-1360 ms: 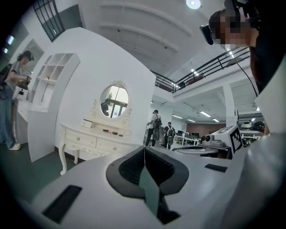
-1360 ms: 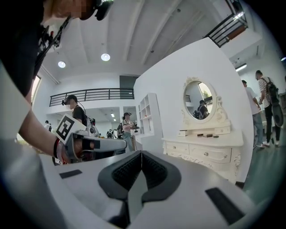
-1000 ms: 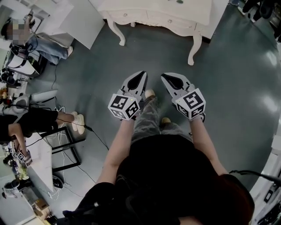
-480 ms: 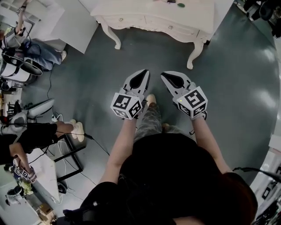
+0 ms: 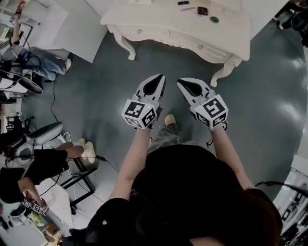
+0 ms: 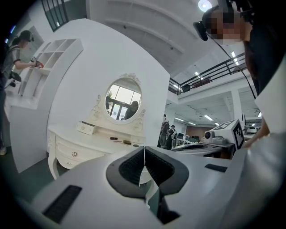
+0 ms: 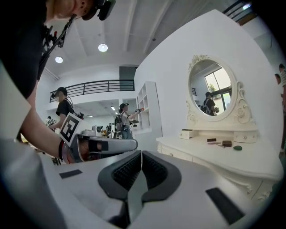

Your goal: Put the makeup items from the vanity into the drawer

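Observation:
The white vanity (image 5: 159, 19) stands ahead, at the top of the head view, with both front drawers (image 5: 144, 33) closed. On its top lie small makeup items: a black piece (image 5: 183, 3), a pink stick (image 5: 188, 8), a brown compact (image 5: 202, 10) and a green round piece (image 5: 214, 19). The right gripper view shows them too, the compact (image 7: 227, 143) below the oval mirror (image 7: 213, 89). My left gripper (image 5: 159, 77) and right gripper (image 5: 180, 81) hang side by side over the floor, short of the vanity. Both are shut and hold nothing.
Grey floor lies between me and the vanity's curved legs (image 5: 126, 45). At the left are seated people (image 5: 43, 161), a stool (image 5: 45, 132), cables and a white panel (image 5: 84, 29). A white shelf unit (image 6: 49, 51) stands left of the vanity, with a person at it.
The vanity has slid lower and nearer in the head view, and the items on its top have come into sight. Both grippers stay shut, side by side.

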